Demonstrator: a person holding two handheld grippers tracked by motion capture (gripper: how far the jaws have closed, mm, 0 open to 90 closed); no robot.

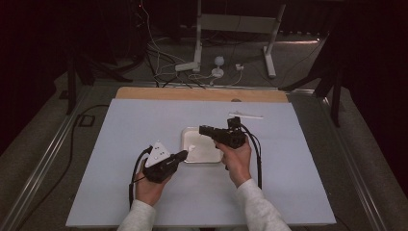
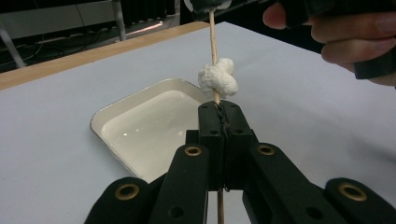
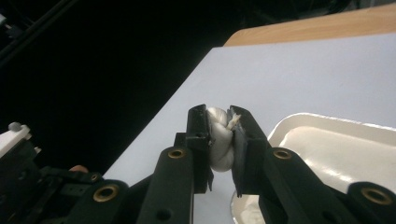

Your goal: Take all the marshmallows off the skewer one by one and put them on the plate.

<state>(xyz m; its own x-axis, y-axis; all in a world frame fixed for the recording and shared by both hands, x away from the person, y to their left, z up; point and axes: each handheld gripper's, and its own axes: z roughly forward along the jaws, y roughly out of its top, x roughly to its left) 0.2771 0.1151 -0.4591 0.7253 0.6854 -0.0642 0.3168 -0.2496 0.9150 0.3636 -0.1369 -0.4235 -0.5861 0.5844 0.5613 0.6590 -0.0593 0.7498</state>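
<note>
counter [image 1: 144, 202]: pale blue-grey sheet over wood top, bare wood strip along far edge | on it: white tray [image 1: 208, 157] w/ rounded corners, near centre | thin white stick-like item [image 1: 246, 115] near far edge, well apart from tray, too small to ID

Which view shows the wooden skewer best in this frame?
The left gripper view: the wooden skewer stands upright, clamped in the left gripper, with a white marshmallow threaded on it. The right gripper view shows just a skewer tip at a marshmallow in the right gripper. The high view leaves it too small to make out.
</note>
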